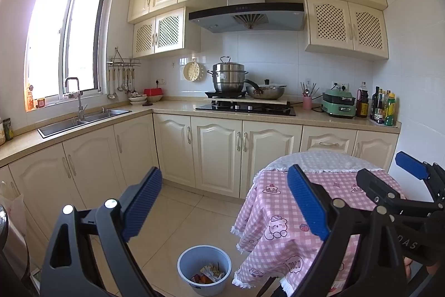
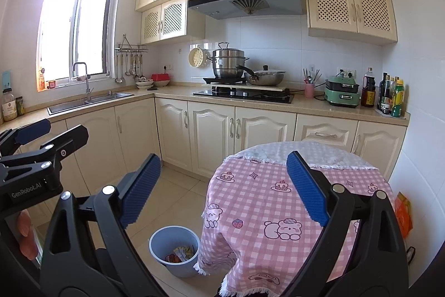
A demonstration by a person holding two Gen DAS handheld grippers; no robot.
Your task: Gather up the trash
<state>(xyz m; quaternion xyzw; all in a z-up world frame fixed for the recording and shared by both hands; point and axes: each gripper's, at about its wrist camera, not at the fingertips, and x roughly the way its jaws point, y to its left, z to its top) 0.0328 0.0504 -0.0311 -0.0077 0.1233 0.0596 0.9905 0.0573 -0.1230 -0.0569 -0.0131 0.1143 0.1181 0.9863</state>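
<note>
On the tiled floor (image 1: 178,210), just beside the hanging edge of the pink checked cloth, stands a pale blue bin (image 1: 204,269) holding crumpled wrappers (image 1: 210,273) at its bottom; the right wrist view shows the same bin (image 2: 174,251) with its far side tucked under the cloth's fringe. That cloth covers a round table (image 2: 278,202), whose top looks bare apart from a white lace strip along the back. An orange packet (image 2: 403,213) shows at the table's right edge, though whether it rests on the table cannot be told. Both the left tongs (image 1: 225,202) and the right tongs (image 2: 224,188) are spread wide and hold nothing. Behind, cream cabinets carry a sink (image 1: 83,121), a steamer pot (image 1: 229,77) and a wok (image 1: 265,92).
</note>
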